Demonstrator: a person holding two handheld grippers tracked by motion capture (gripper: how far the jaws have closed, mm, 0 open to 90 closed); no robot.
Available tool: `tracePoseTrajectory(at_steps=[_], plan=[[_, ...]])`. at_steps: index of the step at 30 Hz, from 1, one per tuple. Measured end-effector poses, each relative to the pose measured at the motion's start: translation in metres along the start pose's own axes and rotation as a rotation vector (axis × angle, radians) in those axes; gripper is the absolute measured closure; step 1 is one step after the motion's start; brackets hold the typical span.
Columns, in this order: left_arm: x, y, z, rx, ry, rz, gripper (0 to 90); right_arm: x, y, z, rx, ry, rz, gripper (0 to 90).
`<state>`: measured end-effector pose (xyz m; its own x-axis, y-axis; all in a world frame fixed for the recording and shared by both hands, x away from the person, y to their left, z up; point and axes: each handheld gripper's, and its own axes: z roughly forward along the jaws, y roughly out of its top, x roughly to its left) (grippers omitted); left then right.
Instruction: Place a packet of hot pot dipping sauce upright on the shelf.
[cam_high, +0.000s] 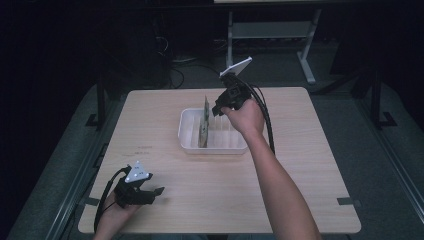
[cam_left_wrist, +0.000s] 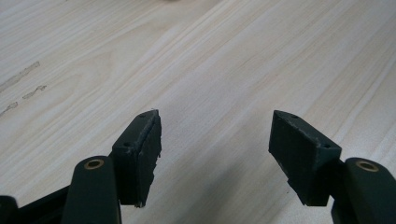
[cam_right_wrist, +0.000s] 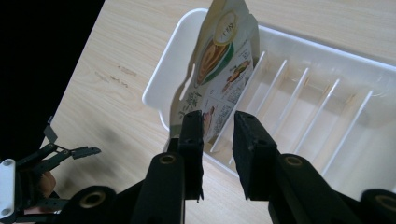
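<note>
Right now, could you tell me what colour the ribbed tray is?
White; the ribbed tray shows best in the right gripper view.

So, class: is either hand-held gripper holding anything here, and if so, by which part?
Nothing is held. The left hand-held gripper is open over bare table; the right hand-held gripper stands open beside the printed pouch.

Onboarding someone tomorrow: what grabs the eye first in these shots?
The white slotted tray mid-table, with a printed food packet standing upright in its left end slot. The right gripper hangs just above the packet, jaws slightly apart, not pinching it. The left gripper sits open at the near-left of the table.
</note>
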<state>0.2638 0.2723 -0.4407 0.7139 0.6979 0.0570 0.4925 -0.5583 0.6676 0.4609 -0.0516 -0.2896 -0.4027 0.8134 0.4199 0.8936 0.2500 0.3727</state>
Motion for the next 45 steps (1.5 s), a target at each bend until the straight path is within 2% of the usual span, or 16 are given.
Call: tracePoseTrajectory(at_steps=[16, 31, 45], plan=[[0.000, 0.000, 0.001, 0.000, 0.007, -0.006, 31.5, -0.017, -0.016, -0.023, -0.014, -0.003, -0.005, 67.8], [0.001, -0.001, 0.000, -0.003, 0.017, -0.012, 29.5, -0.032, -0.033, -0.031, -0.012, -0.012, -0.003, 64.0], [0.001, -0.001, 0.000, -0.002, 0.018, -0.023, 29.3, -0.053, -0.058, -0.036, -0.013, -0.009, 0.009, 61.0]])
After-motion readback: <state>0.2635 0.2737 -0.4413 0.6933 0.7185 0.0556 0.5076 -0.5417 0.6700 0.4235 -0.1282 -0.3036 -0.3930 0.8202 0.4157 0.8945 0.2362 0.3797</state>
